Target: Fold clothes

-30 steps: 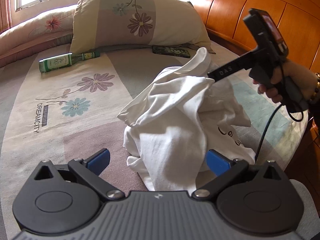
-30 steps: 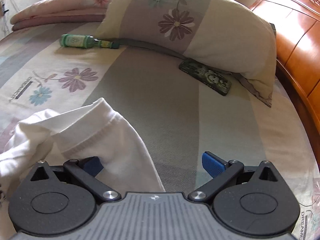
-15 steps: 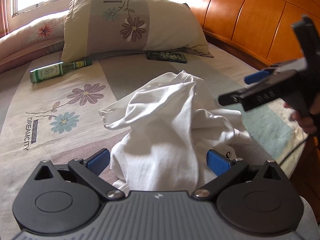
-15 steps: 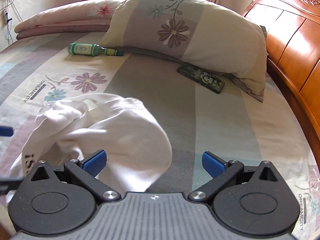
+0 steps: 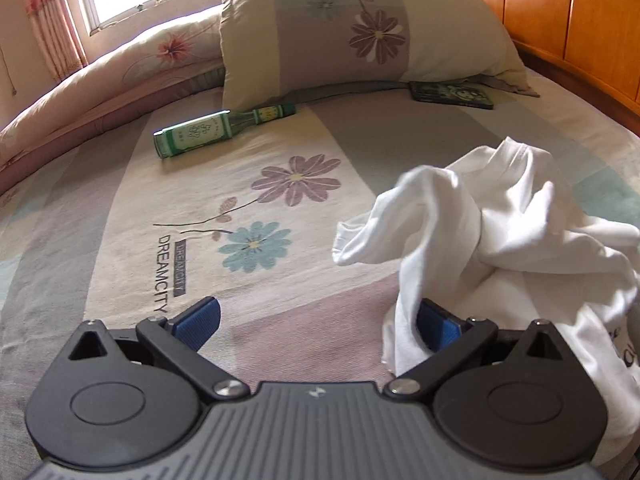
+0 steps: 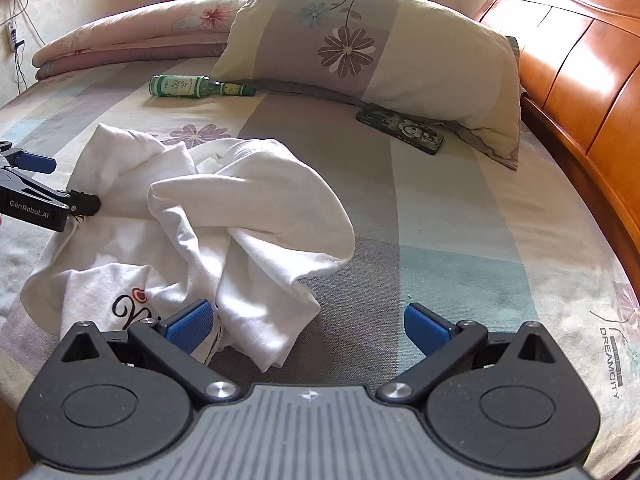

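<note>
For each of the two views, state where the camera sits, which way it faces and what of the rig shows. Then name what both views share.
Left wrist: on the left gripper, low over the bed, facing the pillow and window; own open blue fingers show, shirt at right.
Right wrist: on the right gripper, facing the pillow and headboard; own open fingers show, left gripper at left edge.
Shared: shirt, pillow, green bottle, phone.

White shirt on a flowered, striped bedspread

The white shirt [image 6: 224, 216] bears black lettering; the bedspread [image 5: 120, 200] shows purple and blue daisies on cream, grey and mauve bands; the bottle [image 5: 208, 132] is green, the headboard [image 6: 580, 64] orange-brown wood.
</note>
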The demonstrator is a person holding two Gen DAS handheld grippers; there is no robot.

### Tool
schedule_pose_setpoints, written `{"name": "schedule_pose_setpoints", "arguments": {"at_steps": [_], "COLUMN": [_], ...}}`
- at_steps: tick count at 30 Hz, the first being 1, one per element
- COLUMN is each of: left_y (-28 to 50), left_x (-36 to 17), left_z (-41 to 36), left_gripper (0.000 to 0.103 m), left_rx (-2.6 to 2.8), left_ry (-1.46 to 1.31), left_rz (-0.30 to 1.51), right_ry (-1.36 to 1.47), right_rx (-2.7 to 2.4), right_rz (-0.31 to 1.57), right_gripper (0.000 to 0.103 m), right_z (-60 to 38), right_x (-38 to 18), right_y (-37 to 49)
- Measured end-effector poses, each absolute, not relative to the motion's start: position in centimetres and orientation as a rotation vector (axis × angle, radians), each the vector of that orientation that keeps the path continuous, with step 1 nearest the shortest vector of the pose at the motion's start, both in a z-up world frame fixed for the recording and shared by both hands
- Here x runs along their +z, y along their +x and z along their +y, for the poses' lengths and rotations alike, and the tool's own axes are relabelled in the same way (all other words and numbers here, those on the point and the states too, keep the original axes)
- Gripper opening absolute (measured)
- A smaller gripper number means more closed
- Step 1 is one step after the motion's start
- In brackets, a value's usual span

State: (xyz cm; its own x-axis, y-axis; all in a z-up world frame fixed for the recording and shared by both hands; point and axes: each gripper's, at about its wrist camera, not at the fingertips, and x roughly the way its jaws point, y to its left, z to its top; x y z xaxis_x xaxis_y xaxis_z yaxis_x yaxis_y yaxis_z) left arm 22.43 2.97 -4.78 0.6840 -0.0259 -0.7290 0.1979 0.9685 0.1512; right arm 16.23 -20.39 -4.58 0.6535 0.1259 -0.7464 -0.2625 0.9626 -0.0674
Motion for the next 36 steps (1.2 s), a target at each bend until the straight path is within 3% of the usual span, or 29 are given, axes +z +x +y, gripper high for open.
{"name": "schedule_pose_setpoints", "arguments": {"at_steps": [8, 23, 36], "left_y": [26.9, 17.0, 14.9], "left_x": [-6.6, -4.6, -7.9], "left_z": [6.8, 5.1, 3.8], "left_gripper": [0.100, 0.102, 0.102], "left_rx": [0.057, -0.323, -0.231], "left_ry": [0.285, 0.078, 0.031], "left_rz": [0.867, 0.894, 0.961], "right_ry": [-0.151, -0.045, -0.025], "right_rx": [0.209, 0.263, 0.242], "right_rz": [0.840, 0.861, 0.870], "right_gripper": [0.103, 0.103, 0.103], "right_z": [-20.8, -21.5, -21.9], "right_x": [-5.1, -5.7, -5.7], "right_y": [16.8, 15.1, 12.3]}}
